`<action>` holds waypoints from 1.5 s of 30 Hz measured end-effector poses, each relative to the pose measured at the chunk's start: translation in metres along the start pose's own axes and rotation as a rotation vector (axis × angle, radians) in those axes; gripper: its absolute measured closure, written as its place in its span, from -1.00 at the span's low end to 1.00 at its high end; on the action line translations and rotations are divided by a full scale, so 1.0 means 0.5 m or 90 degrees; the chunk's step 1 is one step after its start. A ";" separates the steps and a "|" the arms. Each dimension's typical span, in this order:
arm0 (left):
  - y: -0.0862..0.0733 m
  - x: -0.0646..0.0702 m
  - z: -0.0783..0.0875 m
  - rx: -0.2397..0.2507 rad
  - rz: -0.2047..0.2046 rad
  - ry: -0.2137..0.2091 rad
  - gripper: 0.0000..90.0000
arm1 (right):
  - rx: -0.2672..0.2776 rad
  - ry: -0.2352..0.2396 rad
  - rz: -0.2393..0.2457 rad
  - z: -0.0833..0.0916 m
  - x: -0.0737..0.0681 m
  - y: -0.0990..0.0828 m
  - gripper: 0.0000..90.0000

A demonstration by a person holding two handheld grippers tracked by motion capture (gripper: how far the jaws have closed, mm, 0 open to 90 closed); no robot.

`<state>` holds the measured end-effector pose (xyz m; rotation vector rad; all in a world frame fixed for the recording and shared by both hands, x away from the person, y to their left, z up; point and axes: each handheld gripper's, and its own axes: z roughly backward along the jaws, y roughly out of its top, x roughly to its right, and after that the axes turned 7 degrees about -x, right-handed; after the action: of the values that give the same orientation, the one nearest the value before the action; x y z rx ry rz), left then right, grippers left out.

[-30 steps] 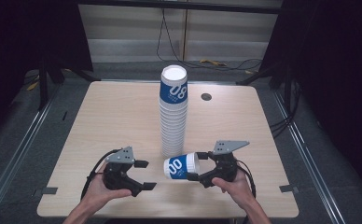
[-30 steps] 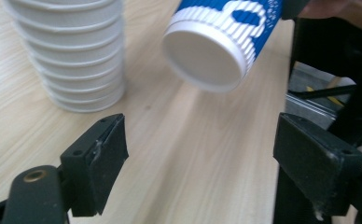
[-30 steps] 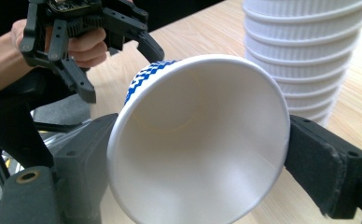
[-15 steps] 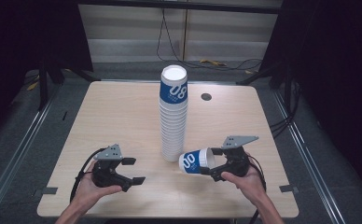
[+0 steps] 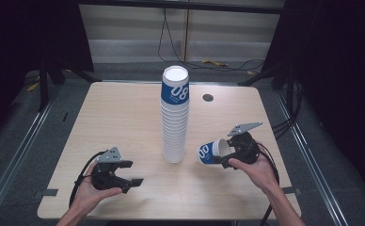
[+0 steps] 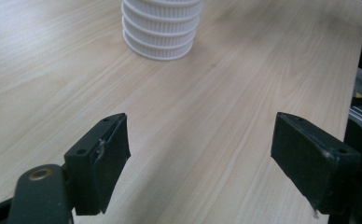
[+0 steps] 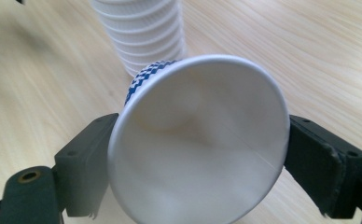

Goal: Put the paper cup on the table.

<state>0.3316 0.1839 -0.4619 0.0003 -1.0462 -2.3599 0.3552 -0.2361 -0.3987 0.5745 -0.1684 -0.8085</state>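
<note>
Jaws of the right gripper [image 7: 195, 154] clamp 1 paper cup [image 7: 198, 144] by its rim, the cup lying on its side with its open mouth toward the gripper's camera and its blue-printed base toward the stack [image 5: 175, 115]. From above, the cup [image 5: 212, 151] sits just right of the stack's foot, held low over the table [image 5: 124, 113]. The left gripper [image 5: 124, 176], near the front left edge, stands wide open with nothing between its jaws, well apart from the stack; its own camera looks across bare wood to the stack's lowest white rims [image 6: 162, 28].

As a judgement, 1 cup is off the stack and in hand, not yet set down or handed over; the tall stack of inverted cups, topped by 1 with blue print, looks otherwise untouched, so most of the work appears to remain.

The table is pale wood grain with a small dark grommet [image 5: 208, 98] behind the stack. Beyond it are grey flooring, trailing cables [image 5: 171, 42] and dark curtains on both sides
</note>
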 end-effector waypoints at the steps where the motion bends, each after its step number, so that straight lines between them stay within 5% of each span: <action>1: -0.003 -0.003 -0.002 -0.003 0.001 0.001 -0.57 | -0.005 -0.002 -0.001 0.000 0.003 0.002 -0.67; 21: -0.005 -0.018 -0.009 -0.016 0.029 0.020 -0.53 | -0.112 -0.068 -0.040 -0.009 0.062 0.045 -0.68; 45: -0.008 -0.018 -0.005 -0.018 0.027 0.027 -0.53 | -0.274 -0.158 0.002 -0.078 0.088 0.117 -0.72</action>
<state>0.3379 0.1888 -0.4683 0.0170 -0.9833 -2.3269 0.4363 -0.2193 -0.4024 0.0680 -0.2148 -0.8803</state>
